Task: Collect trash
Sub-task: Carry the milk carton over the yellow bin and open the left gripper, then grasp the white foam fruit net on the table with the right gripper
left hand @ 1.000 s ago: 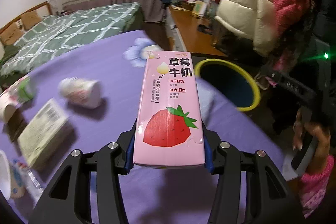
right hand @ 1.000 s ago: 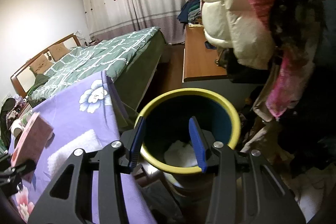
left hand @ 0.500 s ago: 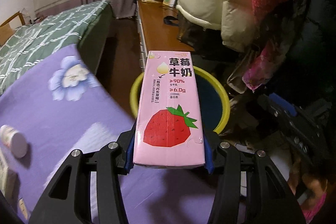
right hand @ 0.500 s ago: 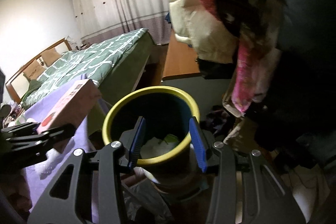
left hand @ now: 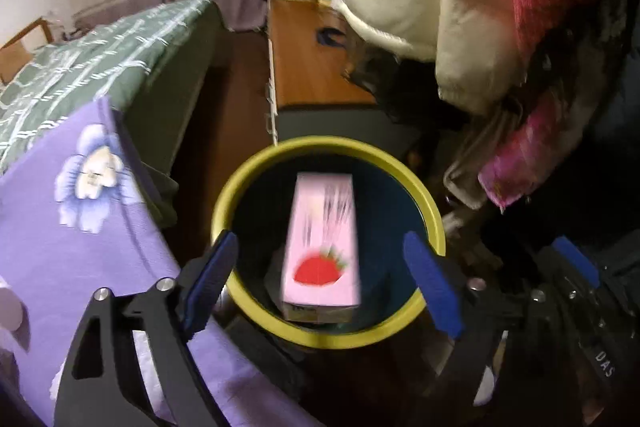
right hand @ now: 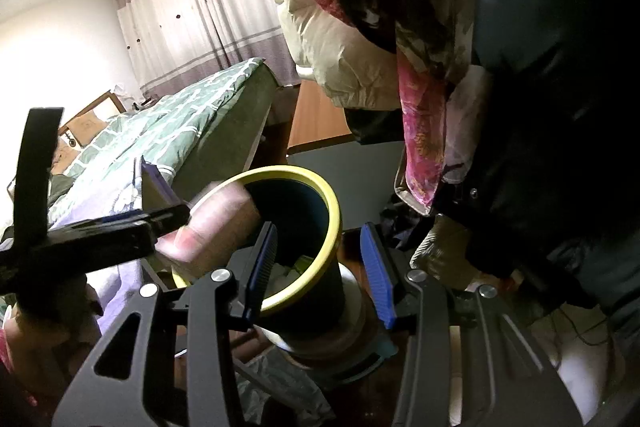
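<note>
Half a second ago the strawberry milk carton (left hand: 320, 243) sat clamped in the left claw (left hand: 320, 275); now that claw has spread wide and the motion-blurred carton is free between its blue pads (left hand: 210, 277), inside the mouth of the yellow-rimmed trash bin (left hand: 256, 171). Just beside the bin is the edge of the purple flowered tabletop (left hand: 72, 235). From the right wrist view, the right claw (right hand: 318, 269) hangs open and empty over the bin's far side, gripping nothing.
</note>
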### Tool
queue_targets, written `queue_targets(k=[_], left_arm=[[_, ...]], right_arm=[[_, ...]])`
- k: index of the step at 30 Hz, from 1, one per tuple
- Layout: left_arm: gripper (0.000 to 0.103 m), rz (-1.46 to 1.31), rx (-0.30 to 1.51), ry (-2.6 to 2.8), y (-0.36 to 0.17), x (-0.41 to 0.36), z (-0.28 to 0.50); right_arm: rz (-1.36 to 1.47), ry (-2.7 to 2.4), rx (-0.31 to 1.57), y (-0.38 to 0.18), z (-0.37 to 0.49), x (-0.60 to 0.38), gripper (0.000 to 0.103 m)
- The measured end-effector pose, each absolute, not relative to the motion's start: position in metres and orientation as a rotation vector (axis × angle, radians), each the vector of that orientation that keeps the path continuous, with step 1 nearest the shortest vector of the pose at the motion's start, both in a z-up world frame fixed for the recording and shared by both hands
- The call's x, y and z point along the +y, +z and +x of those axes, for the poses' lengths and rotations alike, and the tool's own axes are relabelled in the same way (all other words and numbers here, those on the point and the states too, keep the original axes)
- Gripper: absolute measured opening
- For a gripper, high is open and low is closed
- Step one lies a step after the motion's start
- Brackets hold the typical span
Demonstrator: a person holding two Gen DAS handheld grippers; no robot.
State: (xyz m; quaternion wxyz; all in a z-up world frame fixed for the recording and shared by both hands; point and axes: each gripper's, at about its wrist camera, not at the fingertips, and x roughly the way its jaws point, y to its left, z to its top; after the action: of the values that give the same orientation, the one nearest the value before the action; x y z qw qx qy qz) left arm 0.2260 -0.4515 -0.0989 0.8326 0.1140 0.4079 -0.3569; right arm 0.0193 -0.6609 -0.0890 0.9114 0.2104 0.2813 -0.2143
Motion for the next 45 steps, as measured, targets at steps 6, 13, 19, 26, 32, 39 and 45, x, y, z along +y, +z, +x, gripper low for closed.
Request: queue_targets(k=[6,13,19,26,32,39,45], left_arm=[[0.089,0.167,0.79,-0.714,-0.068,-0.397,0.214],[0.093,0.041,0.73,-0.608,-0.042,-0.293,0.202],[0.095,0.004,0.644,-0.461,-0.028,-0.202,0.193],[0.097,-0.031,0.525,-0.237,-0.015,-0.084,0.184],[0.098,-0.078,0.511,-0.096,-0.026,-0.005,0.191],[0.098,-0.091,0.489,0.009,-0.053,0.036,0.206],[0.098,-0.101,0.49,-0.009,-0.065,0.038,0.212]], right_arm=[[0.42,-0.409,0.579,-0.083,0.024,-0.647,0.042],[0.372,-0.354,0.592,-0.076,0.038,-0.613,0.047],[0.319,-0.26,0.622,-0.072,0.063,-0.566,0.047],[0.249,-0.138,0.672,-0.075,0.103,-0.492,0.047],[0.223,-0.094,0.729,-0.086,0.128,-0.453,0.047],[0.2,-0.089,0.779,-0.095,0.144,-0.429,0.053],[0.192,-0.073,0.831,-0.105,0.162,-0.412,0.058]])
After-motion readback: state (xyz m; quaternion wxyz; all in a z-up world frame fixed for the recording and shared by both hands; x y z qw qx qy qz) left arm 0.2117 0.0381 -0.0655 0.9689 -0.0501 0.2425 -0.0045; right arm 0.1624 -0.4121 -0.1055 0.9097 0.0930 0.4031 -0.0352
